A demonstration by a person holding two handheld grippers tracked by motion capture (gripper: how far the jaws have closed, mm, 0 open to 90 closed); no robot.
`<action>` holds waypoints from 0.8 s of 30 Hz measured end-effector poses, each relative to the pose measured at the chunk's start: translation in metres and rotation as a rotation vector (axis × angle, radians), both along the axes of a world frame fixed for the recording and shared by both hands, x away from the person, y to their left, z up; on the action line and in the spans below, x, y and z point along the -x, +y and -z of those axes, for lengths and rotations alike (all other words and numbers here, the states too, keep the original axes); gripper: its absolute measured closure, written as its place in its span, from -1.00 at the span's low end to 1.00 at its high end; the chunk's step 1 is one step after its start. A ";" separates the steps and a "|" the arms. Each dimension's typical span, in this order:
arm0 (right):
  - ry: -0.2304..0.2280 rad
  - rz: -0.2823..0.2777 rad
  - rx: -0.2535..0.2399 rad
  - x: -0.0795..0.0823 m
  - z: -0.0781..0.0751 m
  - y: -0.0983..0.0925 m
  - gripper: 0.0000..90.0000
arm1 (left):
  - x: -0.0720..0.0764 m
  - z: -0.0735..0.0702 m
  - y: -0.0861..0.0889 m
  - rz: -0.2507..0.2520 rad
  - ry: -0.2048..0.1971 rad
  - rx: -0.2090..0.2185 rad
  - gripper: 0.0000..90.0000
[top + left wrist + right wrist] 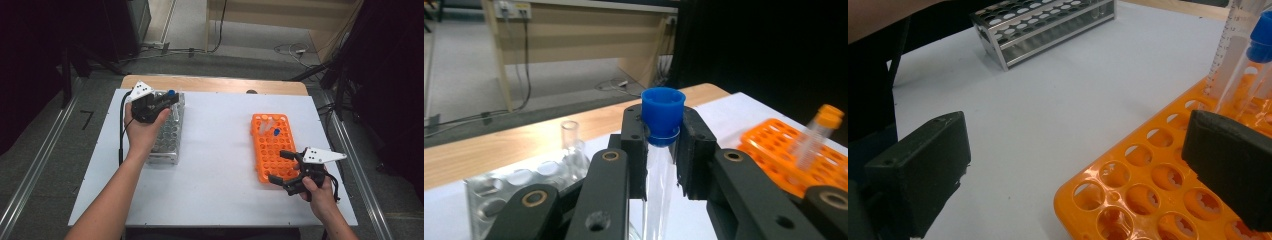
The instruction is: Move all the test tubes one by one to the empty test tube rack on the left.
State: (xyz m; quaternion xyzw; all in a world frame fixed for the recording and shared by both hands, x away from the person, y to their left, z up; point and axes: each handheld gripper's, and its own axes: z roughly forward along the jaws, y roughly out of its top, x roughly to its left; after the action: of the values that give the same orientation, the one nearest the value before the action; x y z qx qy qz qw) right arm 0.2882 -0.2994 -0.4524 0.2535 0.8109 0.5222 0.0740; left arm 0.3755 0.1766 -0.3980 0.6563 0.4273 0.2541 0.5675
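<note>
blue-capped tube clamped in the left jaws, right jaws spread at the orange rack

so the left gripper (167, 101) sits over the far end of the metal rack (167, 135) on the left side of the table (215, 150). its jaws are clenched on a clear tube with a blue cap (663, 116). in the left gripper view the tube stands upright right between the two black jaws, the pads pressing on it just under the cap, so the cap pokes out above the jaw tips and the clear body runs down between them. in the high view the blue cap (171, 92) shows at the tip of the gripper, over the rack's far end. can't tell whether the tube's bottom is in a hole of the rack or clear of it.

the right gripper (282, 167) is at the near right corner of the orange rack (270, 145), jaws released and spread wide with nothing between them. in the right gripper view one jaw hangs over bare table and the other over the rack's holes. at the far end of the orange rack stand a few more tubes, one with a blue cap (1260, 45) and one with an orange cap (828, 116).

the two racks are well apart, left and right on the table.
</note>
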 end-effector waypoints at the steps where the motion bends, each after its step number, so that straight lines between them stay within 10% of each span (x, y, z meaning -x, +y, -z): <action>1: -0.001 0.000 0.001 0.000 0.000 0.000 -1.00 | -0.003 -0.001 0.001 -0.007 -0.001 0.003 0.71; 24: 0.005 -0.001 -0.001 0.000 0.001 -0.002 -1.00 | -0.050 0.019 -0.008 -0.123 -0.023 -0.022 0.71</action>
State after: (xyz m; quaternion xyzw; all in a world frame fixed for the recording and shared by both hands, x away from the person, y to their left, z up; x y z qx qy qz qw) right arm 0.2883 -0.3013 -0.4534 0.2547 0.8110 0.5218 0.0716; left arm 0.4250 0.1687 -0.4167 0.6322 0.4575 0.3008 0.5483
